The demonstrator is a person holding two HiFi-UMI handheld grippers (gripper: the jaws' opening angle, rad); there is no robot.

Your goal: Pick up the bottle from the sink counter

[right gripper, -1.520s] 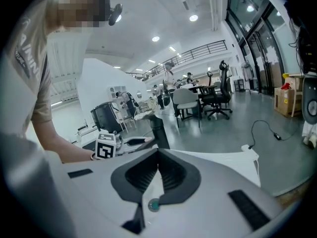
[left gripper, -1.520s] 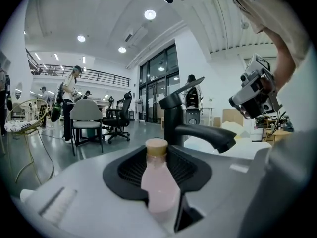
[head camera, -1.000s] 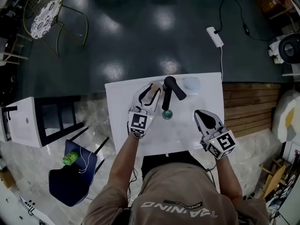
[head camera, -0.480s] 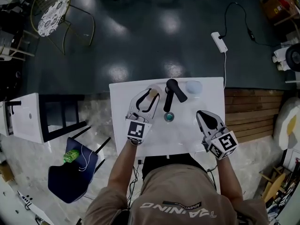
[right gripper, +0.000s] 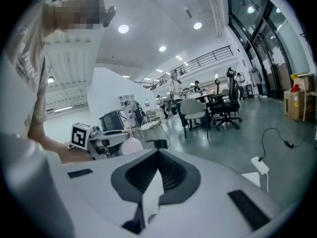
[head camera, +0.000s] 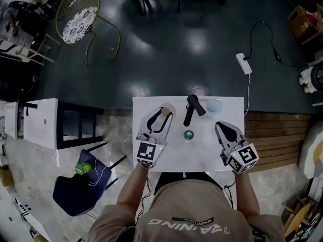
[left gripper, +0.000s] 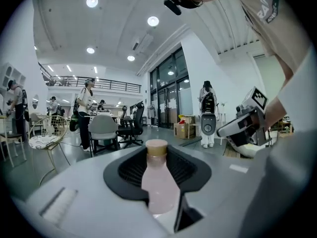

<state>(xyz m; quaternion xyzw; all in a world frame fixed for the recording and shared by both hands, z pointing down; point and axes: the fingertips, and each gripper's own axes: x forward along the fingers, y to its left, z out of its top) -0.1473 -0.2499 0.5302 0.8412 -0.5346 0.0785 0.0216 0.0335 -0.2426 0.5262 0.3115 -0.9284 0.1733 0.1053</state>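
Head view, contents.
- Item: sink counter (head camera: 207, 158), white, with a black faucet (head camera: 193, 108) at its far middle and a drain (head camera: 189, 134) just in front of that.
- Item: my left gripper (head camera: 163, 113), over the counter's left part, left of the faucet.
- Item: my right gripper (head camera: 222, 125), over the right part on the faucet's other side, well apart from the bottle.

Left gripper view.
- Item: bottle (left gripper: 158, 182), pale pink body, tan cap (left gripper: 157, 147). It sits between my left jaws, which are clamped on its body from both sides, and the cap shows above the pads.
- Long axis: upright, crossing the line my jaws point along.
- The base is hidden behind the gripper body, so I cannot tell whether it touches the counter.

Right gripper view.
- Item: jaws brought together, nothing between them.

Relation that matters: the bottle is already inside my left tool, not ahead of it or beside it, and the left hand is the only one near.

Judgement: what the task calls for now is a straight rise with the bottle kept upright. The faucet just to the right is the thing to stay away from. The right hand has no part in it.
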